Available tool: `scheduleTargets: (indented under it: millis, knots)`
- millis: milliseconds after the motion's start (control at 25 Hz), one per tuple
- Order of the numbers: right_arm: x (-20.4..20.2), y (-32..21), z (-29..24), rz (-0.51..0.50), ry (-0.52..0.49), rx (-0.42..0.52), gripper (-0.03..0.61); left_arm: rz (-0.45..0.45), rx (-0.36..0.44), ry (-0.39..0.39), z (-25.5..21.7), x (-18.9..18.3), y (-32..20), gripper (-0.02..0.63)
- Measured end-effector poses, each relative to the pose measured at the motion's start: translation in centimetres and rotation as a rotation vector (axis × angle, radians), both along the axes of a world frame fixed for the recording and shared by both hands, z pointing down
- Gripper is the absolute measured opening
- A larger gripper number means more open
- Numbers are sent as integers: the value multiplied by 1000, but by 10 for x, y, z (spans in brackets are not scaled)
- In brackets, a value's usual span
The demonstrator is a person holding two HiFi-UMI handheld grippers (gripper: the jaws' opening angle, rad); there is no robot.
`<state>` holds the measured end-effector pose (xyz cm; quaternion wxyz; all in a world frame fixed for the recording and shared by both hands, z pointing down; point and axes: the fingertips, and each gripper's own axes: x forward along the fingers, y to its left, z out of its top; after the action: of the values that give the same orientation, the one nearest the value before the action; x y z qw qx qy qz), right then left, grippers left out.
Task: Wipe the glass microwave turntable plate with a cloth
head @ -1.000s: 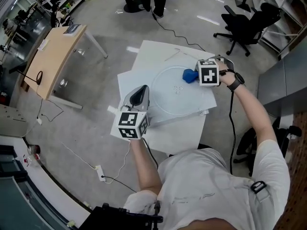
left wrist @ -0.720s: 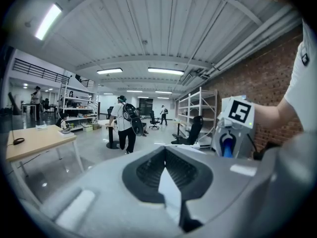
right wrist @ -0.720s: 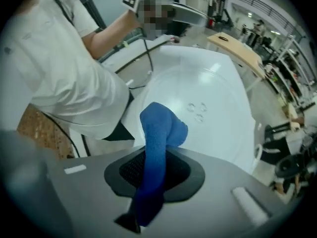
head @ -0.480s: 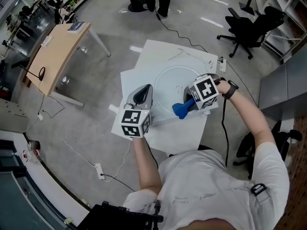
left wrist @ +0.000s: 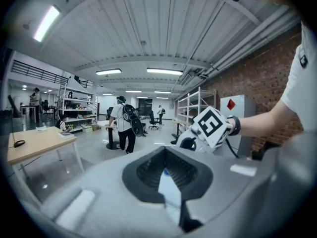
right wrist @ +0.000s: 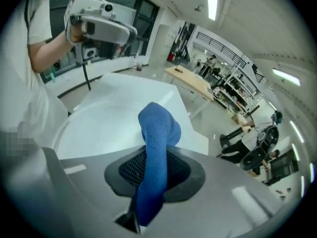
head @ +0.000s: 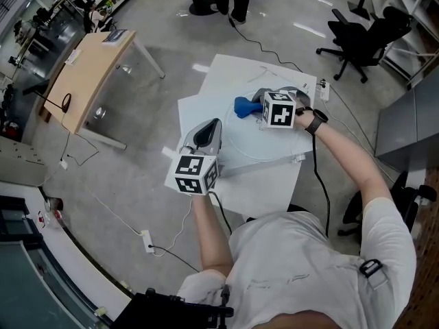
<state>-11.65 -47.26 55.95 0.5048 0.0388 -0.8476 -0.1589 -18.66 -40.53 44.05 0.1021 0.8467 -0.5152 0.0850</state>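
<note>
Right gripper [head: 255, 107] is clamped tight on the blue cloth [head: 241, 105], which pokes out past the jaws. It's swept right across since 0.5 s ago, from the near edge of the plate [head: 260, 142] to its far-left rim. Left gripper [head: 213, 125] hasn't budged, parked at the plate's left rim, jaws a sliver apart with only pale surface showing through. The plate lies flat on the white table [head: 260, 190].
</note>
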Motion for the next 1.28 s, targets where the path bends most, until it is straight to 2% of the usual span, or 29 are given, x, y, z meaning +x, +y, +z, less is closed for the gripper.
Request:
scheduleTargets:
  millis: [120, 280, 440, 640, 800, 880, 960, 1040, 1160, 1240, 1280]
  knots:
    - [33, -15, -1, 50, 132, 56, 72, 7, -1, 6, -1, 0, 0, -2]
    - [88, -8, -3, 52, 335, 20, 72, 17, -5, 9, 1, 6, -2, -2]
    - [123, 16, -7, 32, 453, -68, 72, 35, -20, 9, 7, 14, -3, -2]
    - [136, 71, 0, -131, 516, -262, 71, 48, -15, 16, 7, 19, -4, -2]
    - [106, 120, 7, -248, 407, -466, 71, 51, -21, 16, 9, 22, -2, -2]
    - [80, 139, 8, -241, 308, -556, 71, 49, -26, 13, 11, 22, 0, -2]
    - [51, 139, 7, -205, 196, -580, 71, 41, -30, 11, 12, 19, 2, -2]
    - [19, 124, 2, -158, 72, -540, 72, 33, -29, 17, 10, 14, 4, -2]
    - [-16, 81, -9, -36, -114, -392, 72, 26, -13, 34, 4, 11, 5, -2]
    - [-21, 46, -12, 69, -190, -282, 74, 22, -7, 34, 2, 10, 6, -2]
    - [-19, 28, -10, 112, -196, -221, 73, 20, -6, 34, 1, 10, 7, -2]
